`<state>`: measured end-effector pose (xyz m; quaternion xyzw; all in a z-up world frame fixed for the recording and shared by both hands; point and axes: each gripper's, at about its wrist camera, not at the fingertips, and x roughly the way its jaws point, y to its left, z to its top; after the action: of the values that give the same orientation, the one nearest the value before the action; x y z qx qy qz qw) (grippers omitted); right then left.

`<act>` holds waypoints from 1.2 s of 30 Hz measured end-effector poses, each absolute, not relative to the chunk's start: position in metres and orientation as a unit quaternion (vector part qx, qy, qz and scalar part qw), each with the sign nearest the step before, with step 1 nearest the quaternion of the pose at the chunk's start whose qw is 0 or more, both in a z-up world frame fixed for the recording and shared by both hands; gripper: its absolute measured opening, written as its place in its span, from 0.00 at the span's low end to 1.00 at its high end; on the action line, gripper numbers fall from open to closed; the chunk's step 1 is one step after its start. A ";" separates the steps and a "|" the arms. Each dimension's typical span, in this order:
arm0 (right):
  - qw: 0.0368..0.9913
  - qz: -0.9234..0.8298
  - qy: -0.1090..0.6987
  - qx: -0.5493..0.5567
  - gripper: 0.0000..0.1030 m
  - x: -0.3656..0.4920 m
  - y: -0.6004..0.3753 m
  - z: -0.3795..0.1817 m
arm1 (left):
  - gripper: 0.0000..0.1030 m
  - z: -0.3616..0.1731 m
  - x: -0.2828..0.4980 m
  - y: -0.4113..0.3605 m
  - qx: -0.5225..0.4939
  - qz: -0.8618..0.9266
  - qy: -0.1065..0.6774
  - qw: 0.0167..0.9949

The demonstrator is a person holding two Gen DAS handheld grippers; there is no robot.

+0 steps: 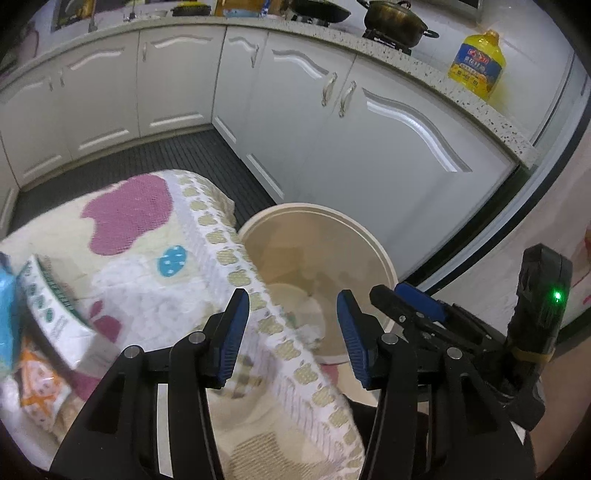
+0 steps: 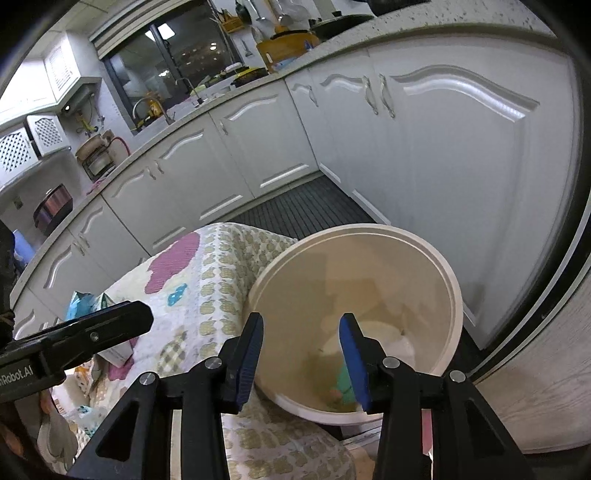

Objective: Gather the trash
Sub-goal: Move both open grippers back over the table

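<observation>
A round cream bin (image 1: 314, 251) (image 2: 369, 266) stands on the floor against the edge of a table draped in a patterned cloth (image 1: 147, 266) (image 2: 207, 295). Inside it lie white crumpled paper (image 2: 391, 339) and a green scrap (image 2: 345, 384). My left gripper (image 1: 291, 306) hangs open and empty over the cloth's edge and the bin's near rim. My right gripper (image 2: 302, 325) is open and empty above the bin's mouth; it also shows at the right in the left wrist view (image 1: 417, 299). On the table lie a green-printed box (image 1: 51, 306), a blue packet (image 1: 7, 314) and an orange wrapper (image 1: 40, 384).
White kitchen cabinets (image 1: 295, 110) wrap around the corner behind the bin, with a dark ribbed floor mat (image 1: 166, 155) in front. On the counter stand a yellow oil bottle (image 1: 476, 62) and a dark pot (image 1: 395, 22). A wall or door edge runs close on the right.
</observation>
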<state>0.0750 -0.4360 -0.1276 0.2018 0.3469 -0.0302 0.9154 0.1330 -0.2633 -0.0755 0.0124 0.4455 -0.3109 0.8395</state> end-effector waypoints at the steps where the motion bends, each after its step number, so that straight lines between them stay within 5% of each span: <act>1: 0.917 -0.028 0.345 0.199 0.41 0.074 -0.433 -0.125 | 0.46 -0.074 0.130 -0.260 0.014 -0.308 0.441 0.843; 36: 0.939 0.063 0.318 0.118 0.49 0.056 -0.306 -0.079 | 0.46 -0.039 0.071 -0.137 0.001 -0.213 0.365 0.906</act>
<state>0.0564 -0.3062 -0.0787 0.1178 0.3182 0.0631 0.9386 0.0710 -0.1372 -0.0386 0.0009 0.3655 -0.2133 0.9060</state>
